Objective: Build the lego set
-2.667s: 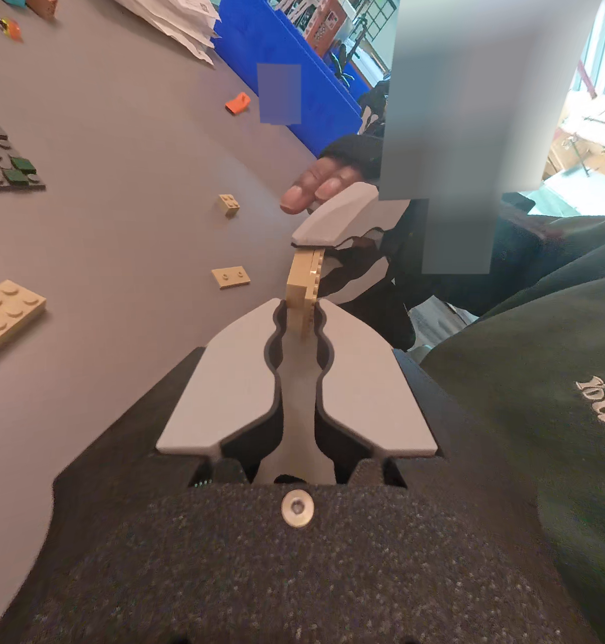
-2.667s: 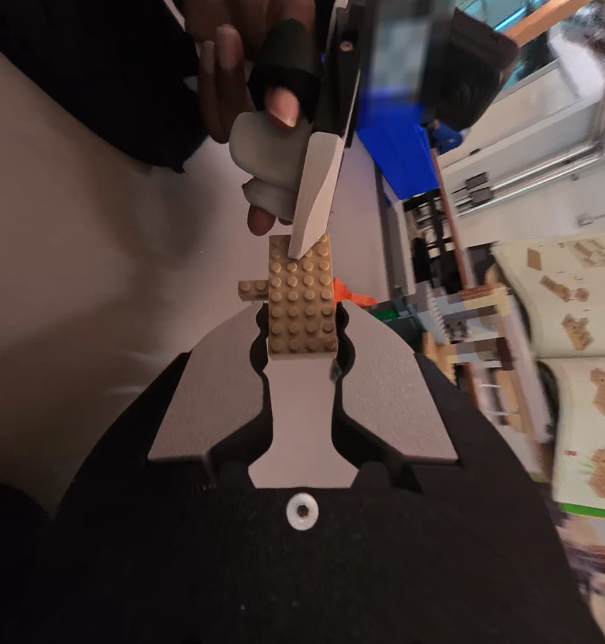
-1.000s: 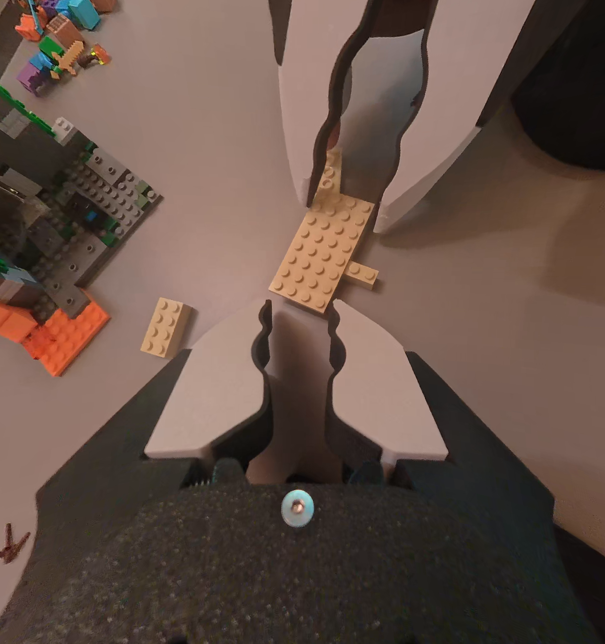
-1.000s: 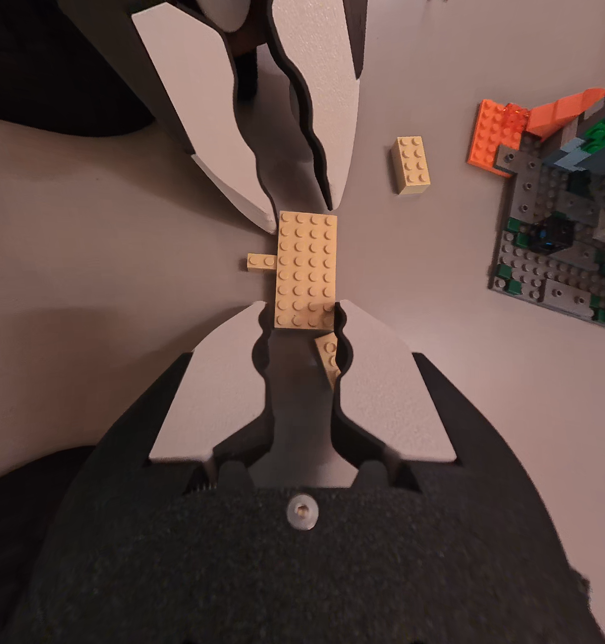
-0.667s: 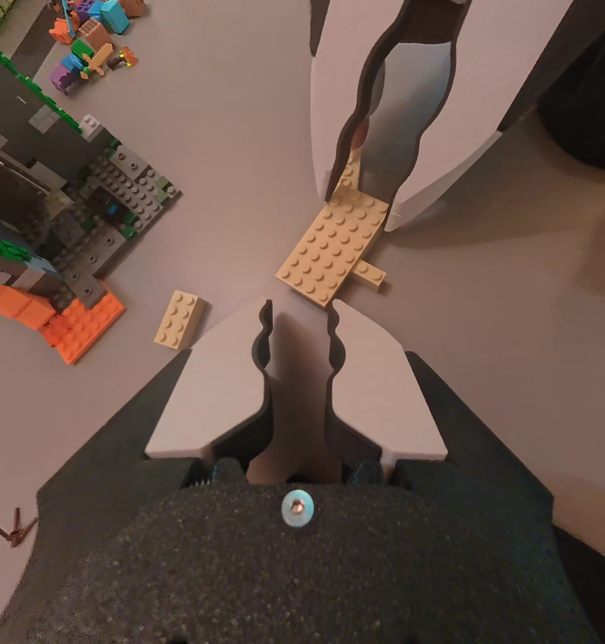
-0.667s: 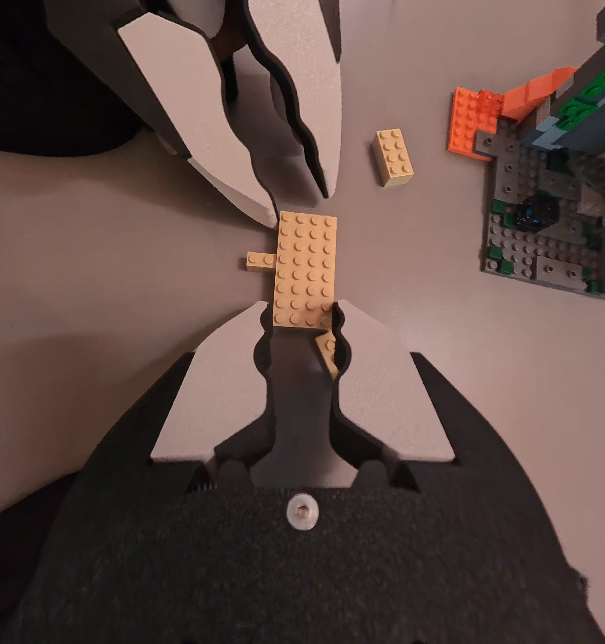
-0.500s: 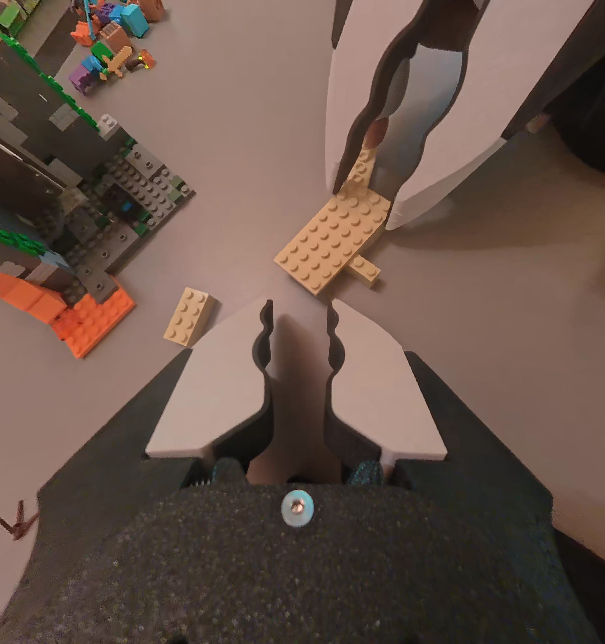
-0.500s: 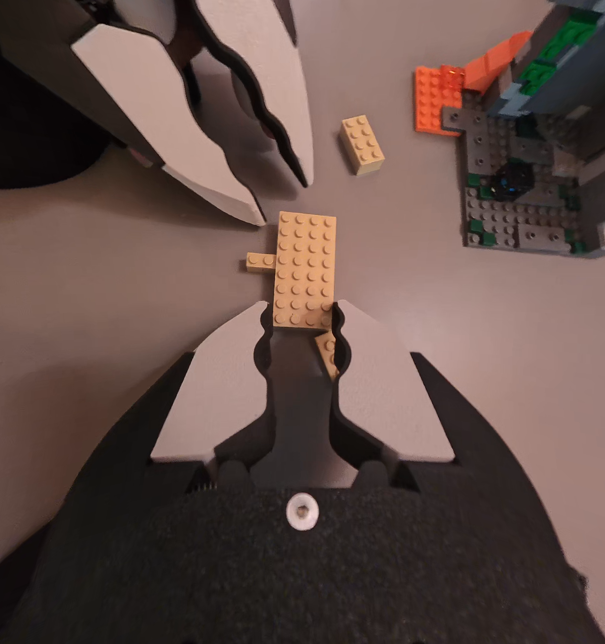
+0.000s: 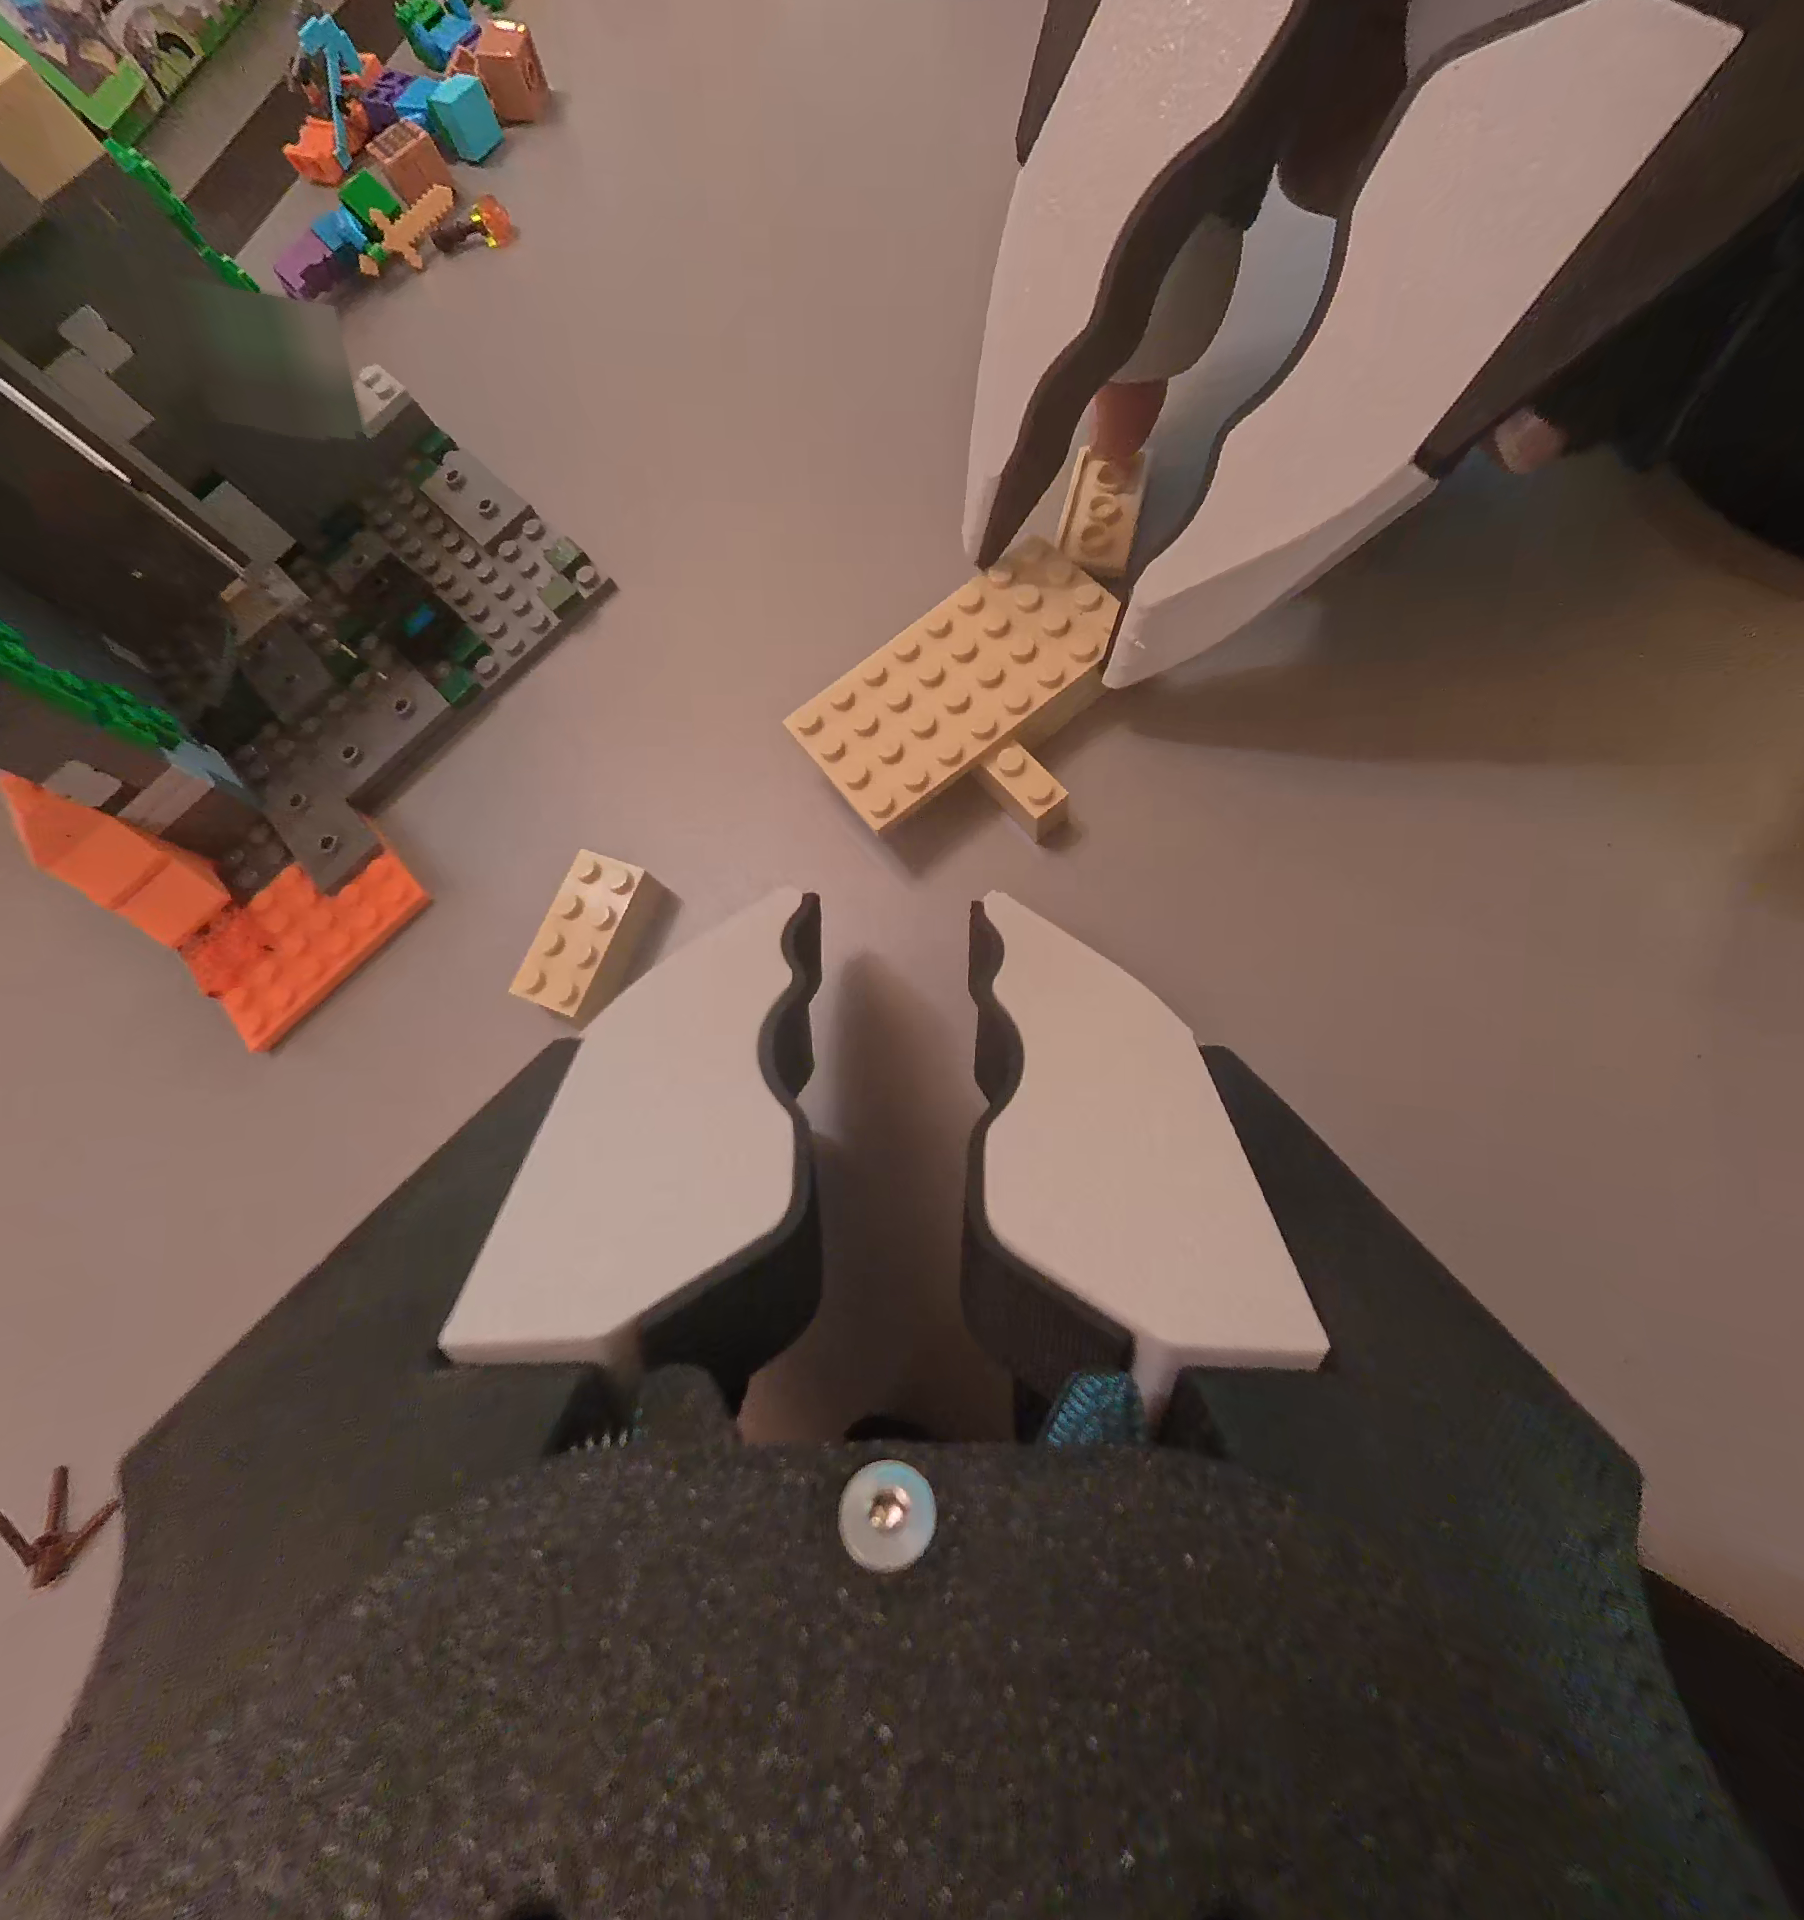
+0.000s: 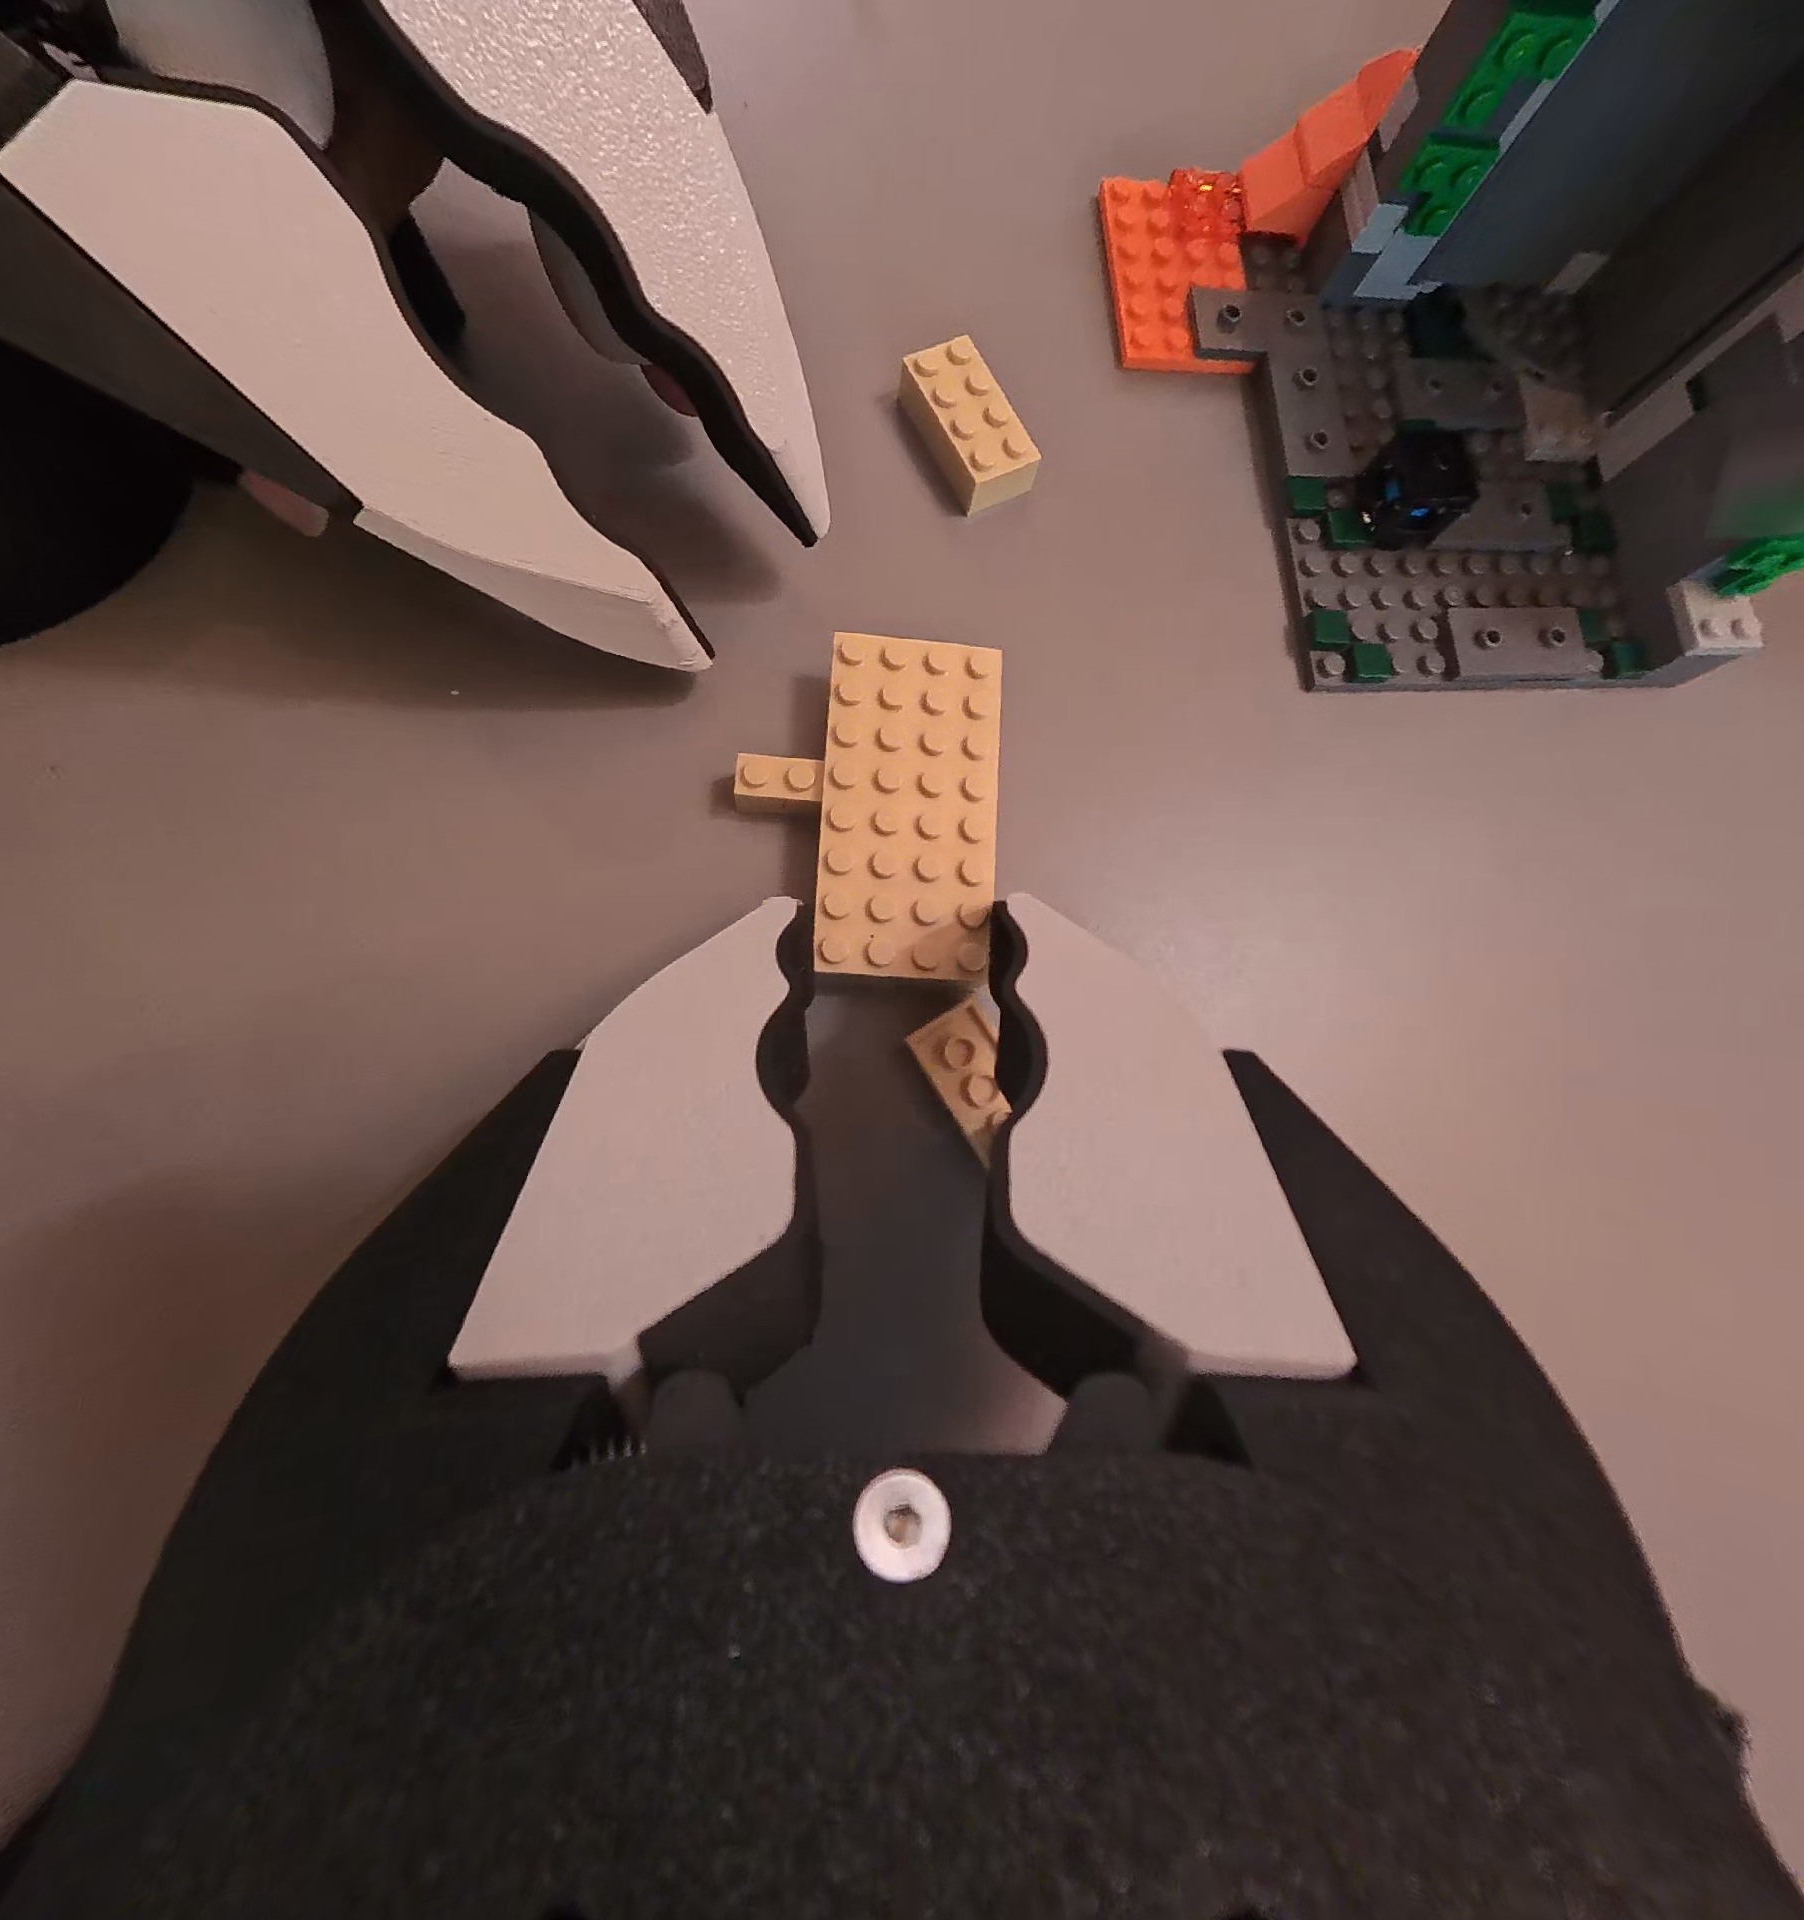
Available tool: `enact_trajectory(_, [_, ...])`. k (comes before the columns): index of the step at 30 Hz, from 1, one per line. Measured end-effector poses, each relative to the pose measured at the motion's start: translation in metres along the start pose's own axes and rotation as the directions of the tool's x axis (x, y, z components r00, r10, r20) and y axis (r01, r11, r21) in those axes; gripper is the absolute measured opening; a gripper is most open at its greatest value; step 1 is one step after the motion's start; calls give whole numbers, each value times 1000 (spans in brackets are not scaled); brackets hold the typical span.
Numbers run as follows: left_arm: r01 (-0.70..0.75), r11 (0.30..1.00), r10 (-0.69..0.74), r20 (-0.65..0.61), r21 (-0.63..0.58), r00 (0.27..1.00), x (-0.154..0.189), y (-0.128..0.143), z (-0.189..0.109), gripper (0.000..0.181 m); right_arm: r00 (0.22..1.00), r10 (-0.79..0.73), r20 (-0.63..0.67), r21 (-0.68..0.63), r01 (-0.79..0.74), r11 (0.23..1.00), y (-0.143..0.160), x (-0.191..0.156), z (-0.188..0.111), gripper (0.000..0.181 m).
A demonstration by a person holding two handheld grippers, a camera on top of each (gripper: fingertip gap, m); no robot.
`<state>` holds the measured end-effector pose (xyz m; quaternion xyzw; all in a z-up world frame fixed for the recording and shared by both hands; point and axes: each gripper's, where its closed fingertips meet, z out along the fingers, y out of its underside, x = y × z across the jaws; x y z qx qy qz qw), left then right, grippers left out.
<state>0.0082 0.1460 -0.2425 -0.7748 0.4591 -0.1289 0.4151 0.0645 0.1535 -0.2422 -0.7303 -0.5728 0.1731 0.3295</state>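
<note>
A tan studded plate (image 10: 908,790) lies flat on the grey table, with a small tan piece (image 10: 773,779) sticking out from under its left side. My right gripper (image 10: 896,914) is shut on the plate's near end, one finger on each long side. A second small tan plate (image 10: 965,1070) lies tilted by its right finger. My left gripper (image 9: 887,914) is open and empty, a little short of the plate (image 9: 965,675). In the right wrist view the left gripper (image 10: 758,597) sits beyond the plate's far left corner, apart from it.
A loose tan 2x4 brick (image 9: 586,940) lies between the plate and the partly built grey and green model (image 9: 358,644) on its orange plate (image 9: 295,935). A pile of coloured pieces (image 9: 410,135) lies farther back. A small brown piece (image 9: 46,1527) lies near left. The grippers' ends are close to 7 centimetres from one another.
The plate came down from mid-air onto the table. My left gripper let go of it, opened and drew back. The right gripper kept its hold.
</note>
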Motion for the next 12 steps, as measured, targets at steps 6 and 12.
enact_trajectory(6, [-10,1000,10,5,7,1000,1,-1,-1,26,999,-10,-36,-17,10,1000,0,-2,0,32])
enact_trajectory(12, [-10,1000,10,7,15,1000,0,-1,-2,26,1000,15,-2,16,-15,1000,-2,-4,-4,36])
